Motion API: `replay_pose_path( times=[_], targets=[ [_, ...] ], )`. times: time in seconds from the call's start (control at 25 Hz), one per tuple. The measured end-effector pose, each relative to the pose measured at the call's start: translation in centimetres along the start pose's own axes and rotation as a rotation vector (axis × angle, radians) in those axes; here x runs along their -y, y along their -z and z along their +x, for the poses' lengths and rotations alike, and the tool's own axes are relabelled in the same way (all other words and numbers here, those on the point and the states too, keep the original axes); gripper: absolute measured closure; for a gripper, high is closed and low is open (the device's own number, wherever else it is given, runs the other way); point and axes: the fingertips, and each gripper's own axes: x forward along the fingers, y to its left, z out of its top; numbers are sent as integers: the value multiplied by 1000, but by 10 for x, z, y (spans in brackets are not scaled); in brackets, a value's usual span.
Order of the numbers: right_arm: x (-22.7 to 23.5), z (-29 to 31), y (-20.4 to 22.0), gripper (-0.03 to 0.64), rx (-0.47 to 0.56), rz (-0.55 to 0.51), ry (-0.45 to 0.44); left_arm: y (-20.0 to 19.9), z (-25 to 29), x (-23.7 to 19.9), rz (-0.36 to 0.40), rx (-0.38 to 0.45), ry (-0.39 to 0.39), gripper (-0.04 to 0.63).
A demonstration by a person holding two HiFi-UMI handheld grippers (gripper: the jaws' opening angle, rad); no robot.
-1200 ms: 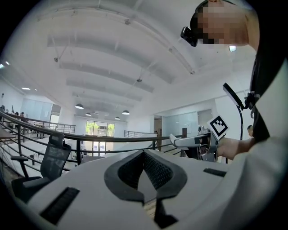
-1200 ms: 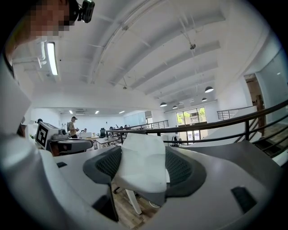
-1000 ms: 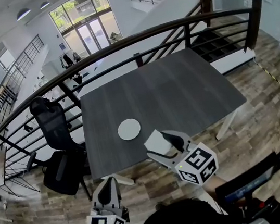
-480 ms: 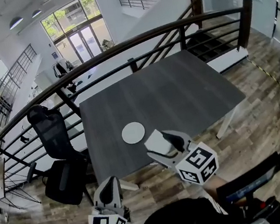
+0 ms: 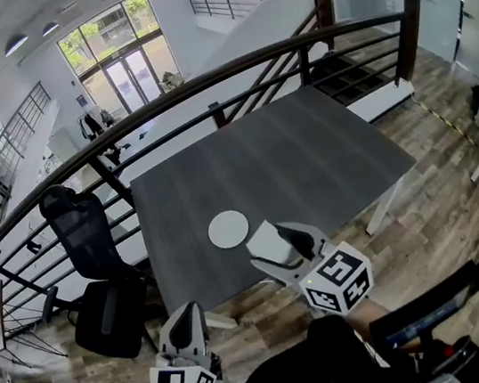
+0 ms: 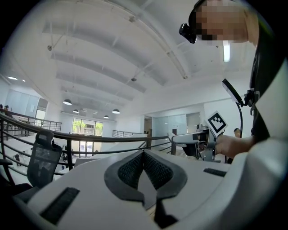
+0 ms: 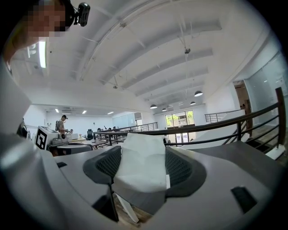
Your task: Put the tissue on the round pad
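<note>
Tissue (image 7: 143, 161) still in right tongs (image 5: 274, 245), near round pad (image 5: 228, 229), same as before

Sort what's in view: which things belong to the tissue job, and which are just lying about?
Job: tissue, clamped in the right tongs; round pad on the table.
Lying about: left tongs, shut and empty; office chair; railing.

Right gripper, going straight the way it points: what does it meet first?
Probably the railing beyond the table; the right gripper, shut on the tissue, seems aimed level over the tabletop, though height is unclear.
</note>
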Motion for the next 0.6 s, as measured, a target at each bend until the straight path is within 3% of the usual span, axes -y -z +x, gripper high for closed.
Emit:
replay_pose_path(
  times=[0.6],
  targets=[
    [68,66,-25,304,-18,-23,-93,-16,64,-29,-18,9,-113,592]
  ],
)
